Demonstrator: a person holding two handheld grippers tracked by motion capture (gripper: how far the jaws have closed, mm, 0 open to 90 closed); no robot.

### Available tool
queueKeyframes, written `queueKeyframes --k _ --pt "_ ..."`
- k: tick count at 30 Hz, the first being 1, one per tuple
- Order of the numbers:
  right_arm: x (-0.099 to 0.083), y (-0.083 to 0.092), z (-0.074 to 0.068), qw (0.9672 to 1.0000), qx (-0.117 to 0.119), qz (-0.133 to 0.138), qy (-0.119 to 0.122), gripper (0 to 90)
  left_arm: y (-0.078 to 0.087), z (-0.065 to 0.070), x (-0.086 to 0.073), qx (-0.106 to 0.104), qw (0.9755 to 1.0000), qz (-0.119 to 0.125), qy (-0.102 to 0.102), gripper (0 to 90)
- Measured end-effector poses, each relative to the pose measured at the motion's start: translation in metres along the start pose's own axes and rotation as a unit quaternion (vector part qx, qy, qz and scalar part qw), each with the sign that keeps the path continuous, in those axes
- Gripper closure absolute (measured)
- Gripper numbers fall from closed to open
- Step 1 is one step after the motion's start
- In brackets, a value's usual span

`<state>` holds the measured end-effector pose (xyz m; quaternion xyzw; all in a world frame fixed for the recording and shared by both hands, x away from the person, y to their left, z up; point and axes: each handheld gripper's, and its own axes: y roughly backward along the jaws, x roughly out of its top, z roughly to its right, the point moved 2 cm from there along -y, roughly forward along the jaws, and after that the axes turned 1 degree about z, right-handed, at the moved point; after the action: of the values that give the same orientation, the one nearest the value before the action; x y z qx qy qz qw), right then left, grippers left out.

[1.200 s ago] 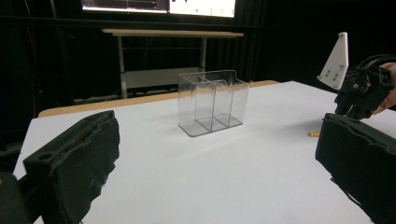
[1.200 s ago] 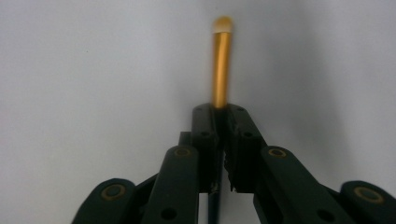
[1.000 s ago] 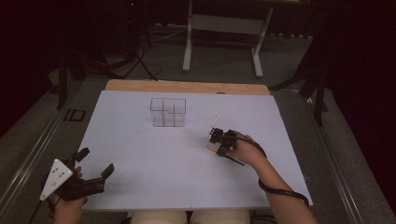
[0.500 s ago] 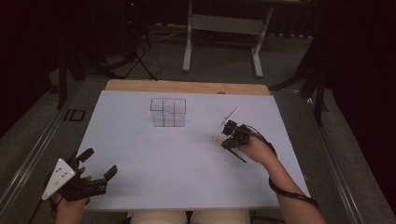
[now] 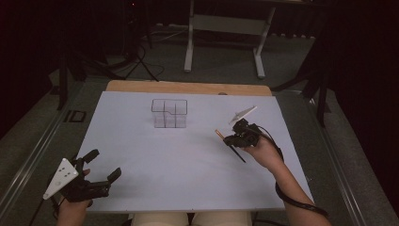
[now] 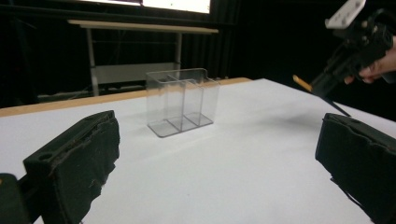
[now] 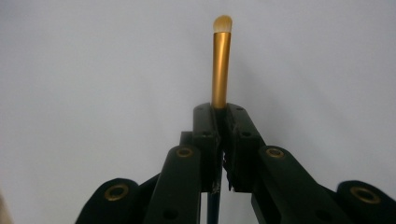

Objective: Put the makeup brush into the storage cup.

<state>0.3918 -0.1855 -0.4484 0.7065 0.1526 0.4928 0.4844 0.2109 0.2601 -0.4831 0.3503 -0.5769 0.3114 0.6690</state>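
From the high view, the white surface (image 5: 188, 165) carries a clear box (image 5: 169, 113) with little compartments, up near twelve o'clock. The right gripper (image 5: 235, 139) sits at about three o'clock, its fingers closed on a thin brush (image 5: 220, 134). The left gripper (image 5: 101, 167) waits at about seven o'clock with its fingers wide apart, holding nothing.

The left gripper view looks along the surface and shows the clear box standing upright with see-through walls. The brush is lifted off the surface at two o'clock.

The right gripper view shows the brush up close: a shiny gold neck, a small pale tip, and a dark handle below.
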Motion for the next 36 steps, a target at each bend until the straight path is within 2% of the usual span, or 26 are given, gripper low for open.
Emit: queueKeyframes --k 3,8,11,14,15,19,23,25,27,28,29,32,34,35,36 --pt "-0.001 0.004 -0.003 0.9997 0.001 0.024 0.001 84.1 -0.002 0.004 0.006 -0.02 0.9997 0.006 0.012 0.8" --pt "-0.005 0.015 -0.011 0.9979 0.009 0.064 -0.002 84.1 -0.008 0.011 0.014 -0.031 0.9994 0.005 0.018 0.7" --pt "-0.007 0.021 -0.014 0.9967 0.008 0.081 -0.004 84.1 -0.014 0.019 0.018 -0.06 0.9981 0.007 0.014 0.7" --pt "-0.01 0.028 -0.016 0.9947 0.011 0.102 -0.006 84.1 -0.018 0.024 0.02 -0.073 0.9973 0.005 0.004 0.7" --pt "-0.01 0.029 -0.017 0.9944 0.011 0.105 -0.006 84.1 -0.02 0.026 0.022 -0.08 0.9967 0.005 0.007 0.7" --pt "-0.012 0.034 -0.024 0.9913 0.016 0.131 -0.004 84.1 -0.028 0.031 0.028 -0.099 0.9949 0.006 0.018 0.7" --pt "-0.01 0.04 -0.031 0.9859 0.025 0.166 0.001 84.1 -0.039 0.036 0.033 -0.12 0.9925 0.0 0.025 0.7" --pt "-0.008 0.043 -0.034 0.9832 0.031 0.18 0.002 84.1 -0.044 0.039 0.035 -0.13 0.9912 -0.013 0.025 0.7" --pt "-0.007 0.044 -0.037 0.981 0.037 0.19 0.003 84.1 -0.05 0.045 0.037 -0.127 0.9915 -0.022 0.014 0.7" --pt "-0.006 0.044 -0.039 0.98 0.04 0.195 0.004 84.1 -0.052 0.046 0.037 -0.134 0.9907 -0.024 0.008 0.7" --pt "-0.005 0.044 -0.04 0.9799 0.039 0.195 0.006 84.1 -0.055 0.049 0.038 -0.148 0.9886 -0.025 0.005 0.7" --pt "-0.003 0.043 -0.046 0.9769 0.046 0.208 0.007 84.1 -0.063 0.056 0.038 -0.161 0.9865 -0.031 -0.005 0.7" --pt "-0.002 0.043 -0.049 0.9743 0.052 0.219 0.006 84.2 -0.07 0.06 0.038 -0.172 0.9846 -0.03 0.001 0.7" --pt "-0.002 0.044 -0.05 0.9738 0.055 0.221 0.007 84.1 -0.075 0.062 0.038 -0.181 0.9829 -0.032 0.007 0.7" --pt "-0.002 0.044 -0.05 0.9738 0.055 0.221 0.007 84.1 -0.075 0.062 0.038 -0.181 0.9829 -0.032 0.007 0.7"
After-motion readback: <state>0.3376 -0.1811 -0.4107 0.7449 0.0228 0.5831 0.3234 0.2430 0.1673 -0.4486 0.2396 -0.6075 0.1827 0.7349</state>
